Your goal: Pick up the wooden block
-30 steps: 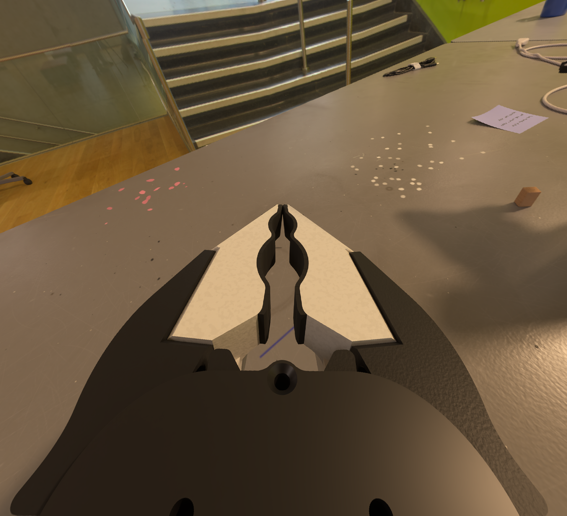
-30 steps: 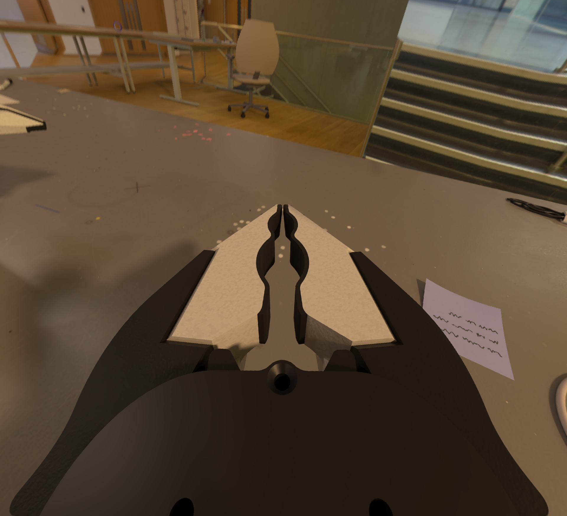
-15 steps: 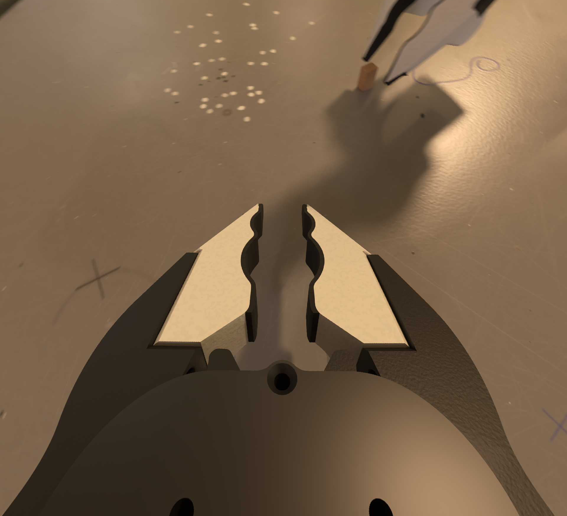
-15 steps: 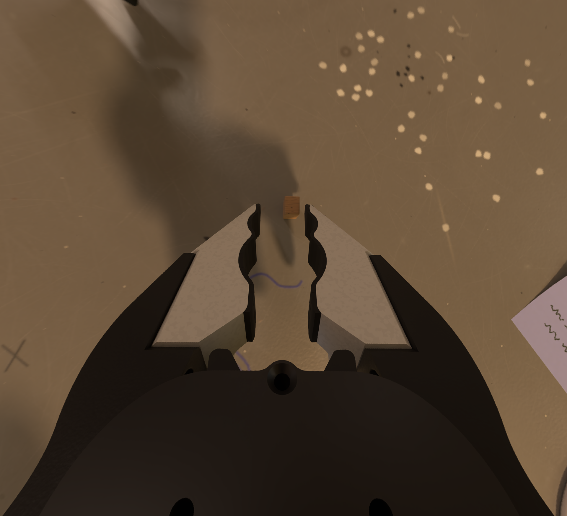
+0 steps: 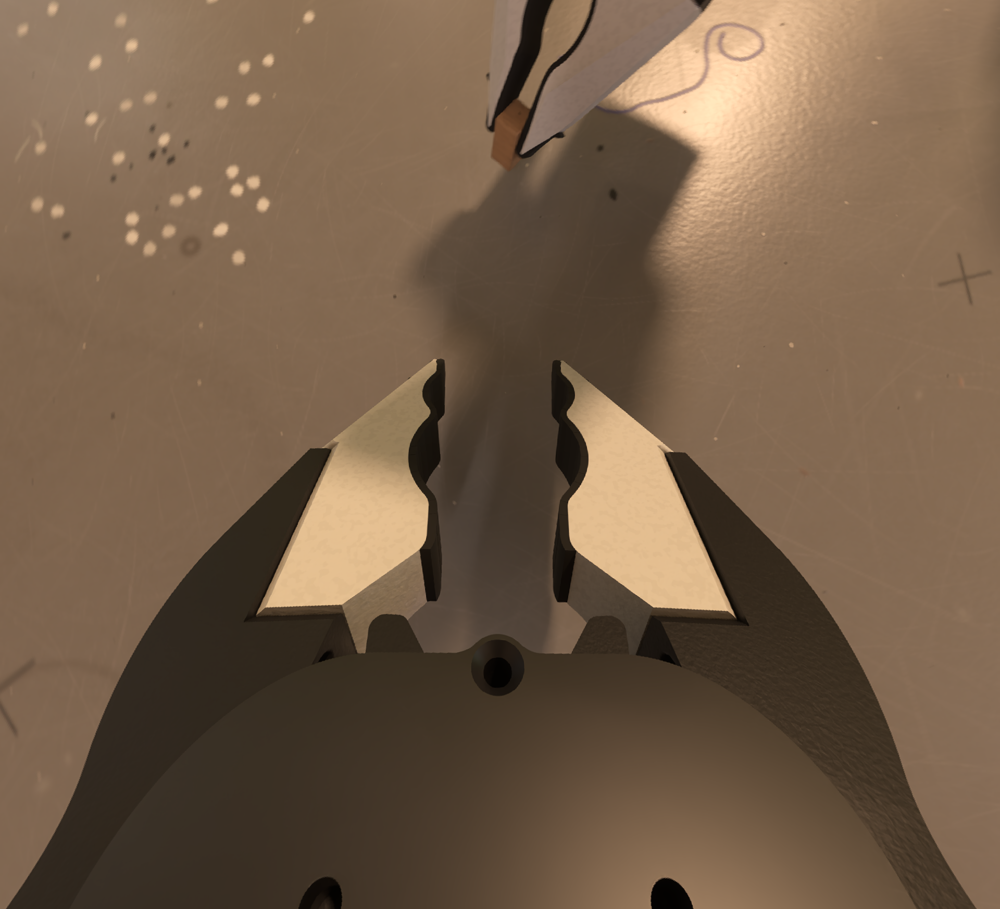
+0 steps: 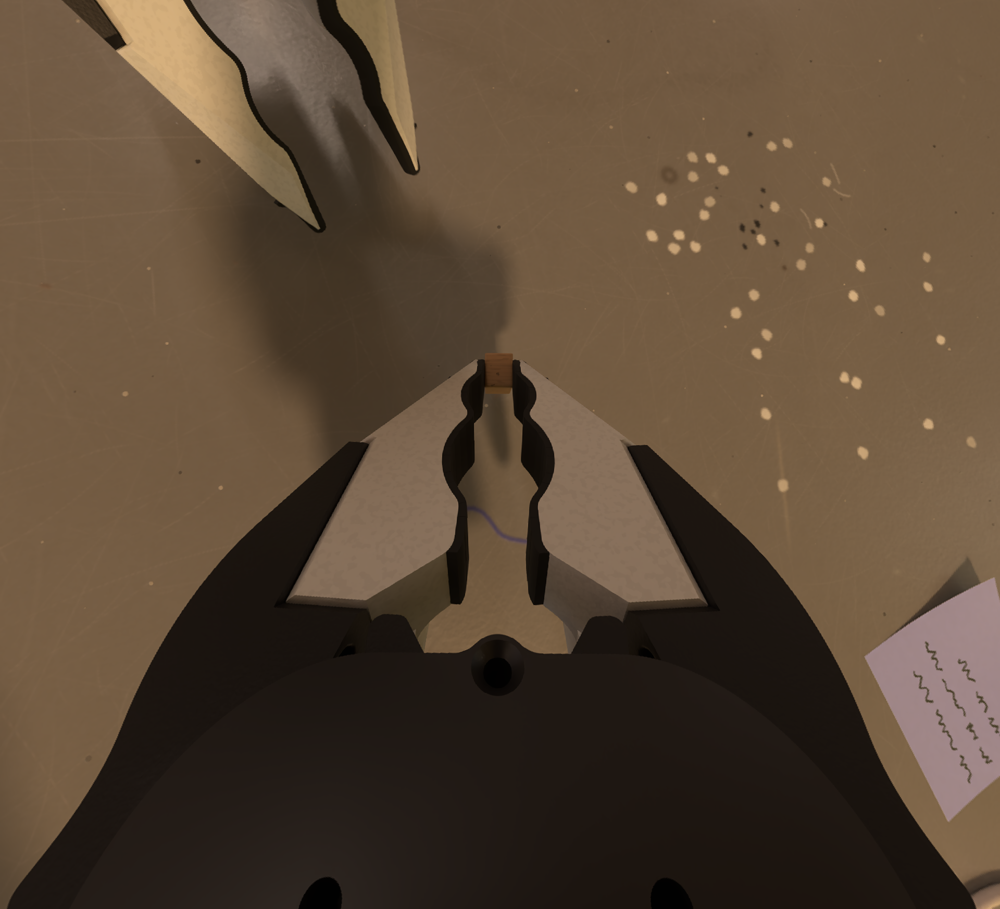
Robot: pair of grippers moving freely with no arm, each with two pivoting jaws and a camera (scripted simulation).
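The wooden block is small and tan. My right gripper is shut on it, the block pinched between the two fingertips over the table. In the left wrist view the same block shows at the top, held between the right gripper's fingertips, with its lower end sticking out below them. My left gripper is open and empty, pointed down at the table, a short way from the block. It also shows in the right wrist view at the upper left, open.
The brown table carries a scatter of pale dots, pen marks and a thin purple thread. A white paper sheet lies at the lower right of the right wrist view. Both grippers cast a dark shadow.
My right gripper has closed its fingers onto the wooden block. My left gripper has moved closer to the block and stays open.
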